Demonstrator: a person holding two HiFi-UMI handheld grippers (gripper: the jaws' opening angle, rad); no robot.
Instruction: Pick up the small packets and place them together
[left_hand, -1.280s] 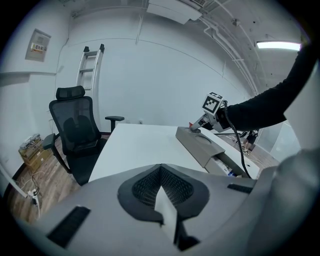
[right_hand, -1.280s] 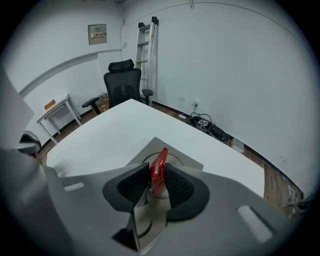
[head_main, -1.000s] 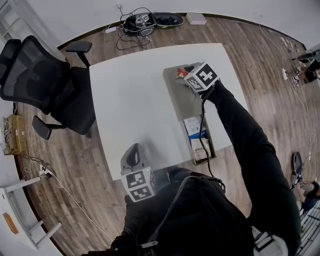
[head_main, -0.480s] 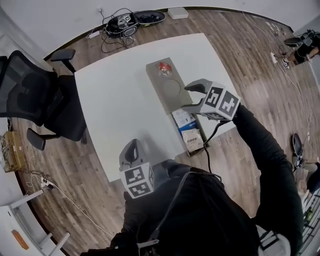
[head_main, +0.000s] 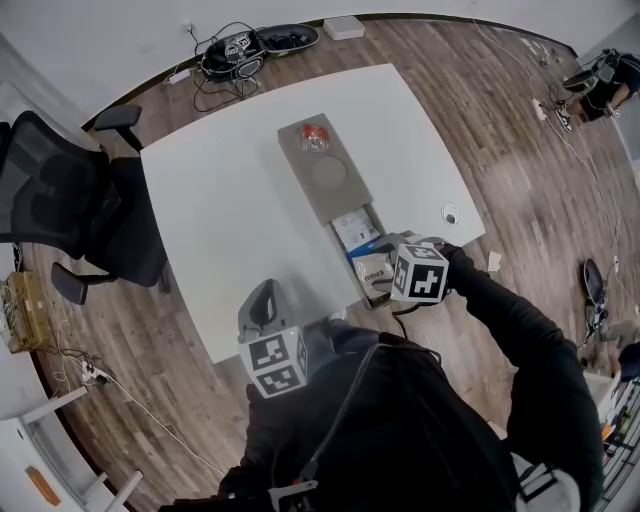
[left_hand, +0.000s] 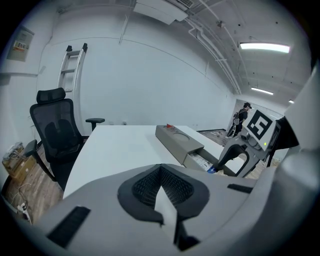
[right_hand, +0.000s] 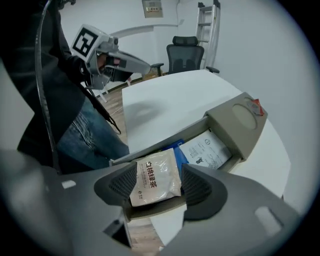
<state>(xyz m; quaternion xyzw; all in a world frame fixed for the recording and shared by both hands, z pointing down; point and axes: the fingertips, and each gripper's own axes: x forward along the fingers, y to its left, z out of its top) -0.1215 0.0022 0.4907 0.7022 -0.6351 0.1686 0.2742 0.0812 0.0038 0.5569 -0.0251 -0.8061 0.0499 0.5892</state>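
Note:
A long grey box (head_main: 325, 175) lies on the white table (head_main: 230, 220) with its drawer pulled out toward me. A red packet (head_main: 314, 137) rests on the box's far end. In the drawer lie a white printed packet (right_hand: 206, 150), a blue packet (right_hand: 175, 147) and a beige tea packet (right_hand: 155, 181). My right gripper (right_hand: 159, 187) is open and lowered over the drawer's near end (head_main: 385, 268). Its pads stand on either side of the beige packet. My left gripper (left_hand: 162, 200) is shut and empty, held near my body off the table's near edge (head_main: 265, 310).
A black office chair (head_main: 60, 200) stands left of the table. Cables and gear (head_main: 235, 50) lie on the wood floor beyond the far edge. A round cable hole (head_main: 451, 213) sits near the table's right corner. A ladder (left_hand: 67, 70) leans on the wall.
My right gripper has left the red packet on the box's far end. It came back toward me and dropped to the beige packet in the drawer. The left gripper has stayed put.

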